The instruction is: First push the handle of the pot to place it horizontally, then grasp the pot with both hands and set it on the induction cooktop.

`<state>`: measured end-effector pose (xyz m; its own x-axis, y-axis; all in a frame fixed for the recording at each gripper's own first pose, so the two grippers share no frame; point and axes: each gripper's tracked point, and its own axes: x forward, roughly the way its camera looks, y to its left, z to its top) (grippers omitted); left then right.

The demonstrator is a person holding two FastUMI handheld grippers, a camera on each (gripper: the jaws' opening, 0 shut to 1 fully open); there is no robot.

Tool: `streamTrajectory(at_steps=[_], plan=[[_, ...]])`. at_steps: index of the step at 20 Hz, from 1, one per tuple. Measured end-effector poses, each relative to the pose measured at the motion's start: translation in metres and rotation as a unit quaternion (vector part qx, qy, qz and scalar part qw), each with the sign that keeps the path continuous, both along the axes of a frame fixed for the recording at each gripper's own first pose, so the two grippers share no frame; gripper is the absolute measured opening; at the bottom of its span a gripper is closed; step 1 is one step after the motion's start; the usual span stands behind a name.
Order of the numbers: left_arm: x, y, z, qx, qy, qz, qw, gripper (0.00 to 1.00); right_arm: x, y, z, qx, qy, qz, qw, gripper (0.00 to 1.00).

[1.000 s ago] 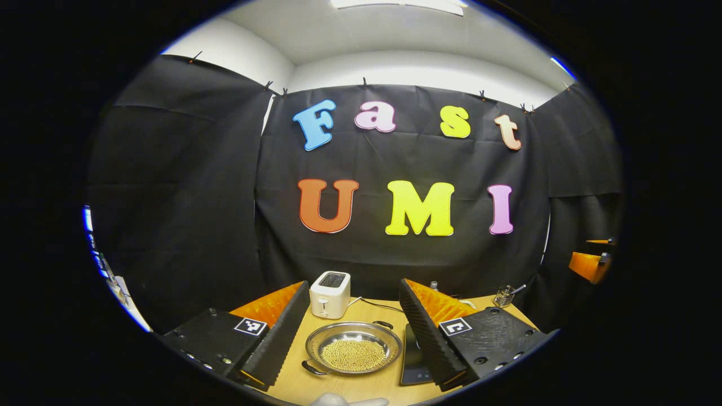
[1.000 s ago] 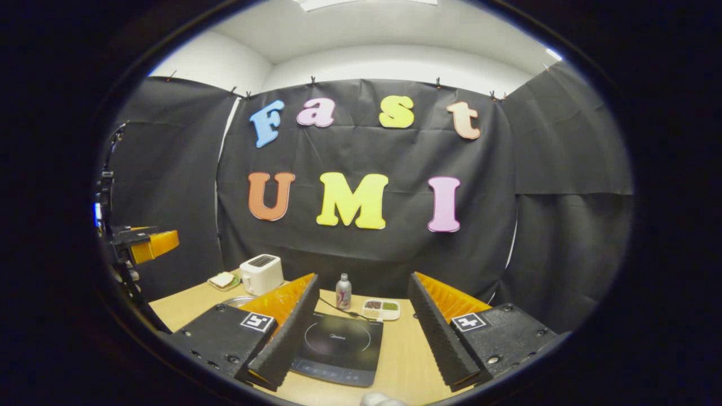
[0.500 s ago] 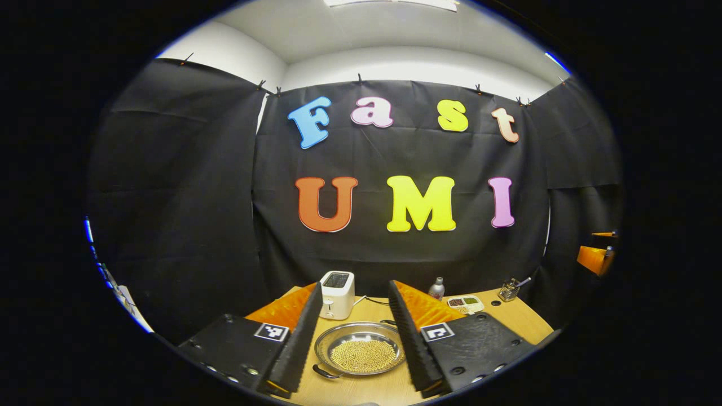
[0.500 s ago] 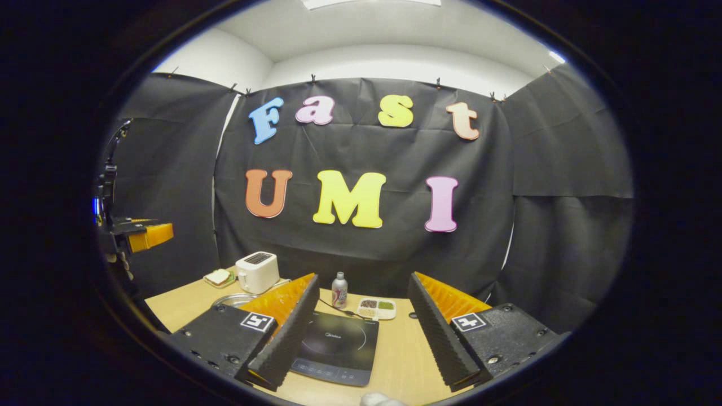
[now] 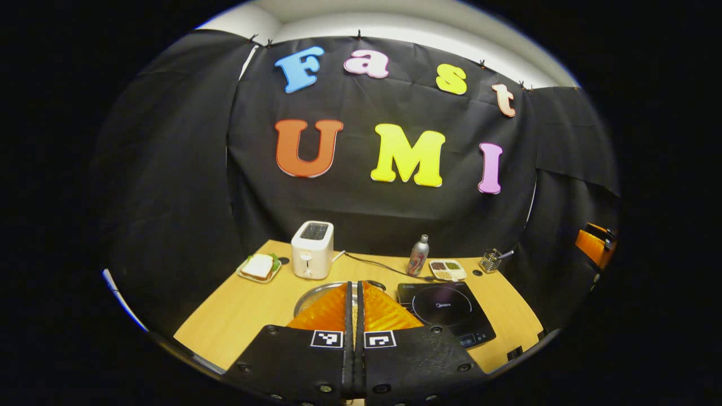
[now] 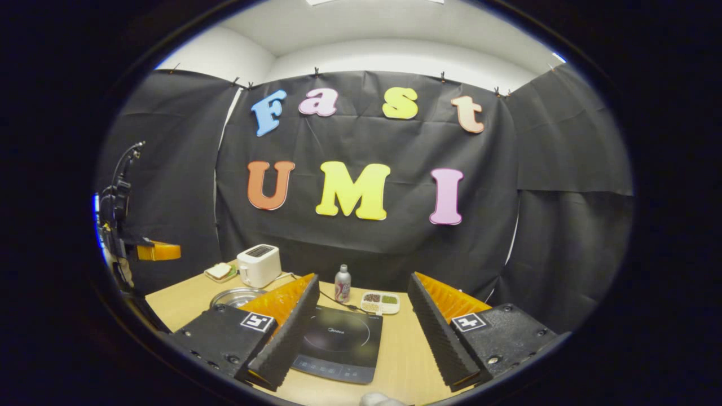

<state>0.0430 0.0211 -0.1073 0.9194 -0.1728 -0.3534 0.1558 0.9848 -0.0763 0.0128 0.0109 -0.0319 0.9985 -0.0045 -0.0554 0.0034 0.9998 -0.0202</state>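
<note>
The left gripper (image 5: pixel 355 293) is holding its fingers pressed together above the pot (image 5: pixel 316 291), which is sitting on the table (image 5: pixel 237 307) beside the cooktop (image 5: pixel 445 304). The right gripper (image 6: pixel 364 313) is hovering with fingers wide apart over the cooktop. A small tray (image 6: pixel 380 303) is holding beans.

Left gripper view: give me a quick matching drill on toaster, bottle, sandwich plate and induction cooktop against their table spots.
Things:
1. toaster
2. bottle
3. sandwich plate
4. induction cooktop

Places:
A. nearest the table's left edge
B. right of the shut left gripper, near side
C. just right of the sandwich plate
D. at the back, behind the cooktop

Pairs: 1-C, 2-D, 3-A, 4-B
</note>
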Motion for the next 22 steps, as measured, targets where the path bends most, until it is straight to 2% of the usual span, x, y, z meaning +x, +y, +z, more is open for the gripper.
streamTrajectory(at_steps=[1, 2, 7, 11, 14, 16, 17, 18, 19, 20, 21, 22], plan=[[0.000, 0.001, -0.021, 0.000, 0.032, -0.006, 0.999, 0.09, 0.001, -0.001, -0.004, 0.003, 0.003, -0.002, 1.000, 0.99], [0.000, 0.003, -0.041, 0.005, 0.061, -0.014, 0.998, 0.00, 0.003, -0.001, -0.009, 0.005, 0.009, -0.003, 1.000, 0.99], [-0.009, 0.021, -0.117, 0.043, 0.177, -0.029, 0.983, 0.00, 0.009, -0.007, -0.039, 0.012, 0.035, -0.012, 0.999, 0.99], [-0.016, 0.023, -0.171, 0.067, 0.262, -0.038, 0.962, 0.00, 0.016, -0.015, -0.061, 0.024, 0.062, -0.021, 0.998, 0.99], [-0.016, 0.033, -0.198, 0.104, 0.295, -0.041, 0.949, 0.00, 0.019, -0.021, -0.073, 0.021, 0.077, -0.029, 0.996, 0.99], [-0.014, 0.029, -0.210, 0.107, 0.316, -0.049, 0.941, 0.00, 0.020, -0.024, -0.078, 0.020, 0.083, -0.033, 0.996, 0.98], [-0.014, 0.029, -0.216, 0.108, 0.324, -0.054, 0.938, 0.10, 0.019, -0.025, -0.079, 0.018, 0.086, -0.035, 0.996, 1.00], [-0.011, 0.030, -0.221, 0.112, 0.331, -0.055, 0.935, 0.00, 0.020, -0.027, -0.080, 0.017, 0.087, -0.037, 0.995, 0.99], [-0.006, 0.032, -0.225, 0.117, 0.335, -0.055, 0.933, 0.00, 0.021, -0.028, -0.081, 0.016, 0.089, -0.038, 0.995, 0.99], [-0.005, 0.031, -0.230, 0.116, 0.345, -0.057, 0.930, 0.10, 0.021, -0.029, -0.083, 0.016, 0.092, -0.039, 0.995, 0.99], [-0.005, 0.030, -0.235, 0.113, 0.356, -0.059, 0.926, 0.00, 0.021, -0.030, -0.084, 0.016, 0.095, -0.040, 0.995, 0.99], [-0.007, 0.030, -0.239, 0.111, 0.364, -0.062, 0.923, 0.00, 0.022, -0.031, -0.084, 0.017, 0.097, -0.040, 0.994, 0.99]])
